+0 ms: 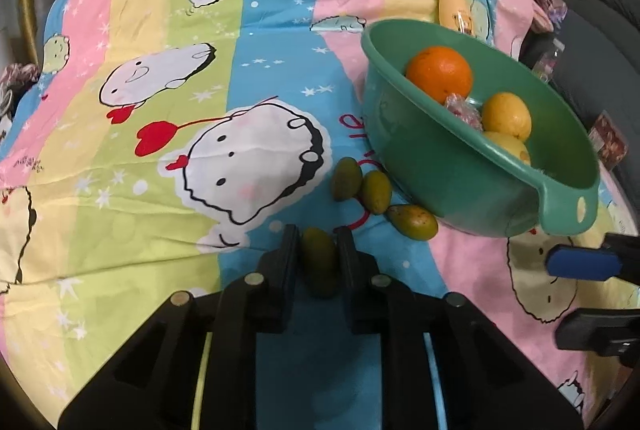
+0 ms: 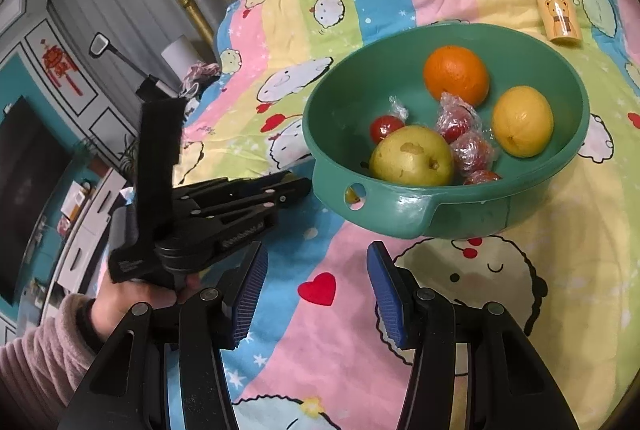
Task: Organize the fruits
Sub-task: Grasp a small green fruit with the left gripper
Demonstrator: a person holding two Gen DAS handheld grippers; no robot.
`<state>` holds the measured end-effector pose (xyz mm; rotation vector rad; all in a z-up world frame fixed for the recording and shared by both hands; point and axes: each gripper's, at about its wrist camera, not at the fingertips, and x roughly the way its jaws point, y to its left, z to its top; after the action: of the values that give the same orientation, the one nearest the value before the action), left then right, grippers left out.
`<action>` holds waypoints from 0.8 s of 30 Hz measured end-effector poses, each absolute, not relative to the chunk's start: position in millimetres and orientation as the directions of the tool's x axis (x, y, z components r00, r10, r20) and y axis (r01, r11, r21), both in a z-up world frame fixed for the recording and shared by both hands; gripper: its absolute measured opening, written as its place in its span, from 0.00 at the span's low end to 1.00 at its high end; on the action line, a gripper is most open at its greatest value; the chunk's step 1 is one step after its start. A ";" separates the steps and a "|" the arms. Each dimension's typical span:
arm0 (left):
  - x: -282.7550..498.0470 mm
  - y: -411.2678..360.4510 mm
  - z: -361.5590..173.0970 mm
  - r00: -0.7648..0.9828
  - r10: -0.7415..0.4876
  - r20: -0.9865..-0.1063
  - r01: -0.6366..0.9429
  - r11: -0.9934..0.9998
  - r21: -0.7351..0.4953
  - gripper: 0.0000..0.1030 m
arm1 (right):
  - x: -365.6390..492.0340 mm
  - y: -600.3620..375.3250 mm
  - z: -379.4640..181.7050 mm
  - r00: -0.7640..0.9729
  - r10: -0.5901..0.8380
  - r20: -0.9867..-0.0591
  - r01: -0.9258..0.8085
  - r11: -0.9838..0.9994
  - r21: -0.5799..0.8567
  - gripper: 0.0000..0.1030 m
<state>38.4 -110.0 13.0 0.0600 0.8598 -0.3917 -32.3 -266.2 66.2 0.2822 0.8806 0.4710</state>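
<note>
Between the left gripper's closed fingers sat a green fruit, lengthwise along them; the bowl lay ahead to its right. The right gripper hovered apart, empty.

The left gripper is clamping a green fruit on the bedspread, three more lying beside the green bowl.

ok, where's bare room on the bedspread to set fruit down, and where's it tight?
Free: the wide stretch left of the green bowl, and the patch between the bowl and the right gripper. Tight: three small green fruits huddle at the bowl's left base, a fourth sits between the left gripper fingers. A bottle lies beyond the bowl.
</note>
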 end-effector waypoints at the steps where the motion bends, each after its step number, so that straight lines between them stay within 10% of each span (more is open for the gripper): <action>1: 37.8 -106.6 13.8 0.588 -0.319 -0.744 0.354 0.928 -0.118 0.18 | -31.2 -264.8 64.7 0.542 0.505 -0.672 -0.278 0.862 0.423 0.51; 24: -26.8 -18.5 63.3 0.637 -0.492 -0.593 0.309 0.868 -0.388 0.18 | 14.1 -200.9 43.6 0.543 0.280 -0.791 -0.243 0.955 0.171 0.51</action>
<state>-26.8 -18.5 63.3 -0.2611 0.7513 -0.4630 14.1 -200.9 43.6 0.0421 0.9467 0.3108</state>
